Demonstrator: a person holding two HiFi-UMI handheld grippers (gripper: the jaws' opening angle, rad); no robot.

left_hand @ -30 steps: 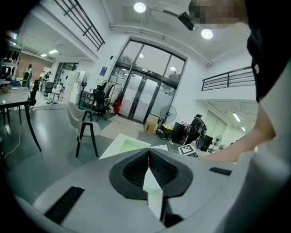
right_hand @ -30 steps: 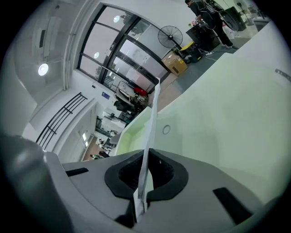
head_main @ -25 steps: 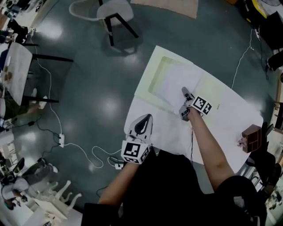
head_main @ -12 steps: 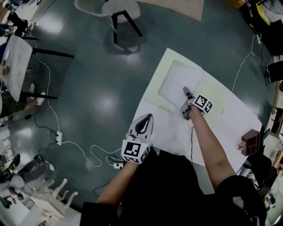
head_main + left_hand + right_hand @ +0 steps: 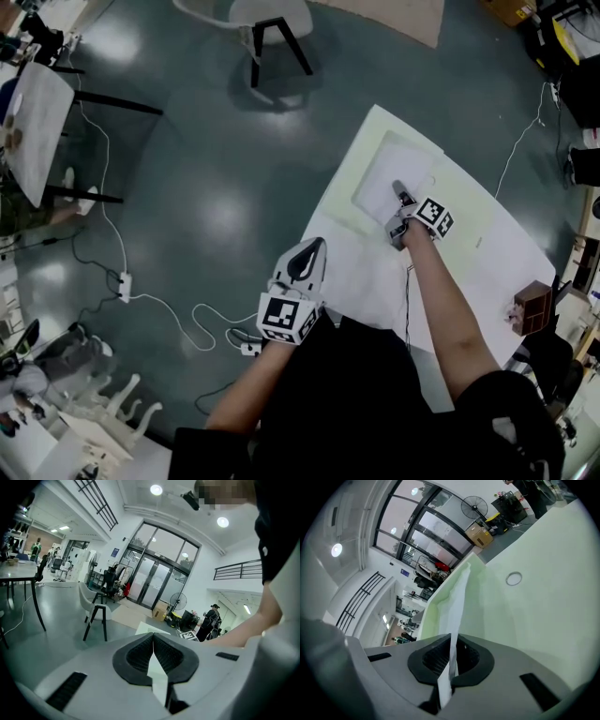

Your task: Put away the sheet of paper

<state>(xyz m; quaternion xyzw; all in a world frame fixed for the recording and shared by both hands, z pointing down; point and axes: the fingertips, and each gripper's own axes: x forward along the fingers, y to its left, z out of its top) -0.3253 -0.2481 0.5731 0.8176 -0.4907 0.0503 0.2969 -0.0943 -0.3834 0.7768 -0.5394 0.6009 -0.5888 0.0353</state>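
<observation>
A white sheet of paper (image 5: 389, 173) lies over a pale green folder (image 5: 373, 129) at the far corner of the white table (image 5: 497, 262). My right gripper (image 5: 397, 187) is shut on the sheet's near edge. In the right gripper view the sheet (image 5: 457, 602) runs edge-on out of the shut jaws of the right gripper (image 5: 451, 641), over the folder (image 5: 525, 597). My left gripper (image 5: 306, 248) rests at the table's near left edge. In its own view the left gripper (image 5: 152, 637) is shut on a thin pale sheet that looks like the folder's edge.
A small brown box (image 5: 532, 307) stands at the table's right edge. A chair (image 5: 272, 19) stands on the floor beyond the table. A white cable (image 5: 169, 309) lies on the floor to the left. A metal ring (image 5: 513, 578) sits on the folder's surface.
The head view has swung, so the table sits further right in the picture. My right gripper keeps its hold on the sheet and has edged slightly forward. The left gripper has stayed put.
</observation>
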